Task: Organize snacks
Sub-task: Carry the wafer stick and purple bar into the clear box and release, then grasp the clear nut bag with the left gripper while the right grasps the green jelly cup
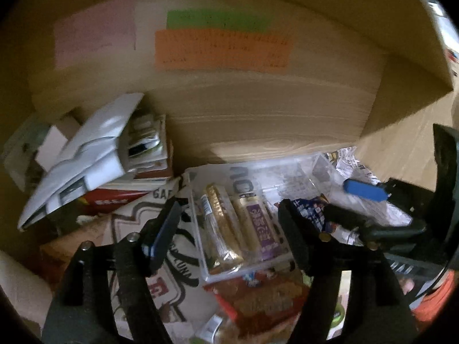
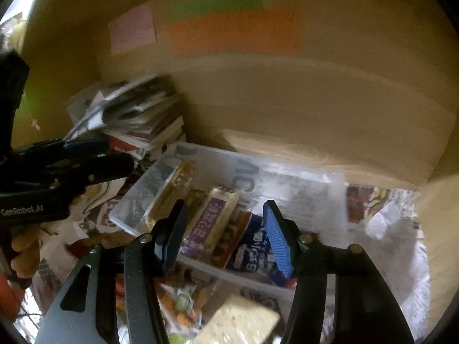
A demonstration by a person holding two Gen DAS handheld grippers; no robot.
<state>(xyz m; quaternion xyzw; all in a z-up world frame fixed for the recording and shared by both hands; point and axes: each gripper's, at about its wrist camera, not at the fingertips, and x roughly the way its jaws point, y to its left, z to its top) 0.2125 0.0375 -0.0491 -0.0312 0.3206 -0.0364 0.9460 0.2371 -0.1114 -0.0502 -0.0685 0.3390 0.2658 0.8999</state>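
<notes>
A clear plastic box (image 1: 200, 229) (image 2: 315, 200) lies on newspaper. It holds a gold snack bar (image 1: 221, 229) (image 2: 172, 192), a gold and purple bar (image 1: 258, 229) (image 2: 212, 220) and a blue packet (image 1: 309, 212) (image 2: 252, 252). My left gripper (image 1: 229, 223) is open and empty above the box. My right gripper (image 2: 226, 235) is open and empty, just over the blue packet; it also shows in the left wrist view (image 1: 364, 189). Loose snacks lie in front of the box: a red packet (image 1: 258, 295) and a pale cracker packet (image 2: 241, 321).
A cardboard box wall (image 1: 258, 109) (image 2: 287, 100) with pink, green and orange notes stands close behind. A stack of books and white packaging (image 1: 94, 166) (image 2: 137, 114) is at the left. Newspaper (image 2: 384, 223) covers the surface.
</notes>
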